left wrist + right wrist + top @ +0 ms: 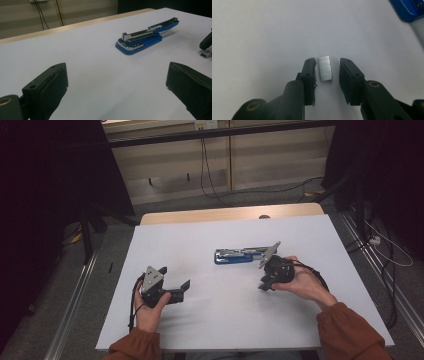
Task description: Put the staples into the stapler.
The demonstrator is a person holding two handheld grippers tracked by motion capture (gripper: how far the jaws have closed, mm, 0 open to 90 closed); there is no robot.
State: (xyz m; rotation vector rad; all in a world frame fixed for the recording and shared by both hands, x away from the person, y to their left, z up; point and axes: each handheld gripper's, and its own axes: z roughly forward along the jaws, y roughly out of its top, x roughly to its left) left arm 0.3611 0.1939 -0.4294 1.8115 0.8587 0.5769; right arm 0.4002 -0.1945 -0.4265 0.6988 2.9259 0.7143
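Right gripper view, staple strip (325,68) between claw (327,72) pads

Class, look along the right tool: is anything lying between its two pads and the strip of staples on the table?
Nothing visible does. The strip of staples lies on the white table between the pads of the right tool, close to one pad with a small gap to the other. The blue stapler lies off to the side.
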